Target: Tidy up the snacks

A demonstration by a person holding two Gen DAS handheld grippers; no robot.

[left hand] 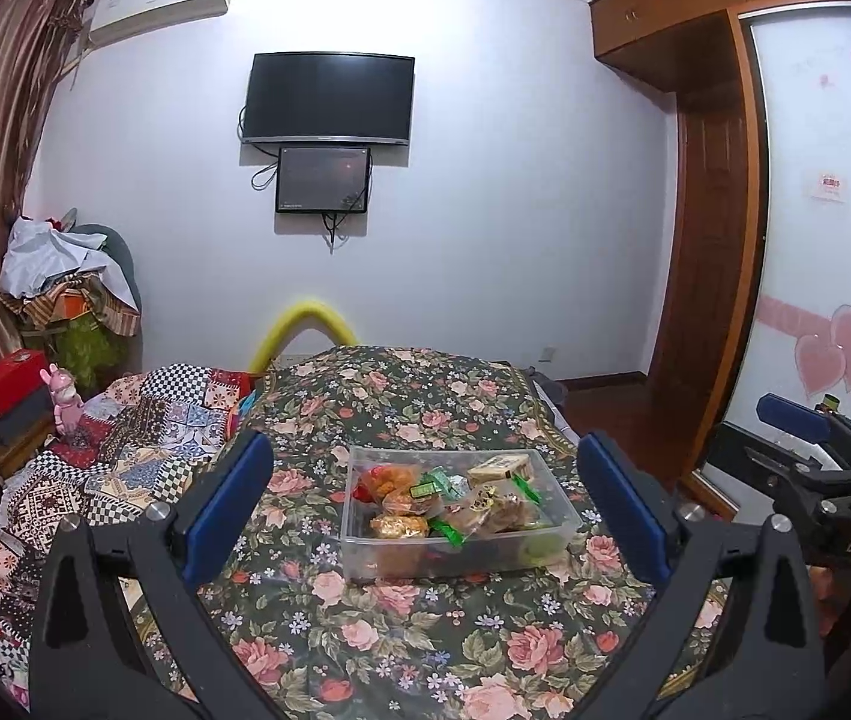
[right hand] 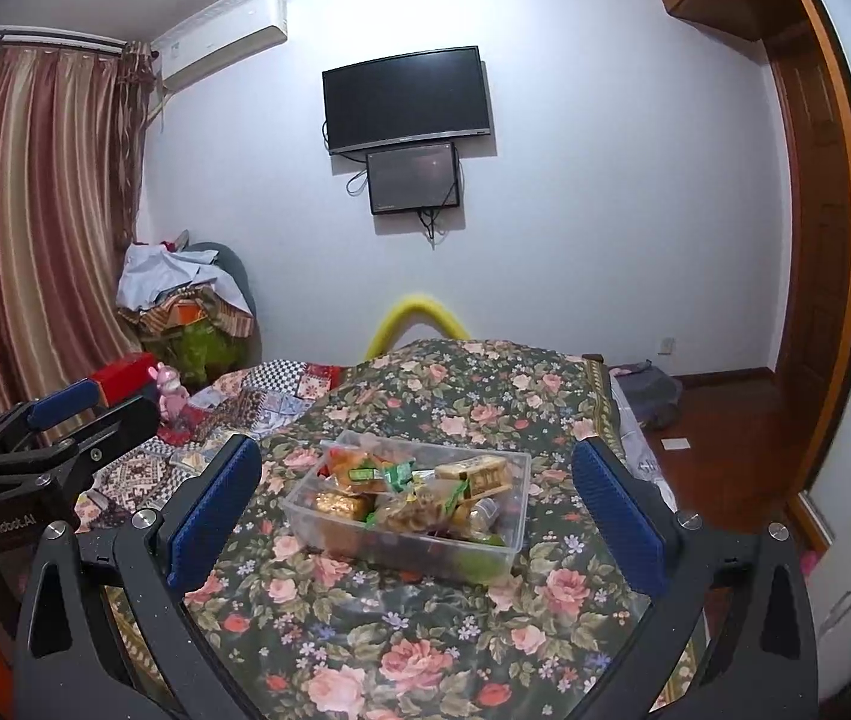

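Note:
A clear plastic box (left hand: 359,552) (right hand: 305,525) full of wrapped snacks (left hand: 455,504) (right hand: 407,495) stands on a flowered cloth (left hand: 395,648) (right hand: 377,630). My left gripper (left hand: 425,501) is open and empty, its blue pads either side of the box and nearer than it. My right gripper (right hand: 419,504) is open and empty, held the same way in front of the box. Each gripper also shows at the edge of the other's view: the right one (left hand: 809,438) and the left one (right hand: 71,414).
A patchwork quilt (left hand: 125,450) (right hand: 269,396) lies left of the flowered cloth. A red box (left hand: 8,381) and a pink toy (left hand: 65,399) sit at the far left. A yellow arched tube (left hand: 305,324) stands behind. Wood floor (right hand: 725,420) lies to the right.

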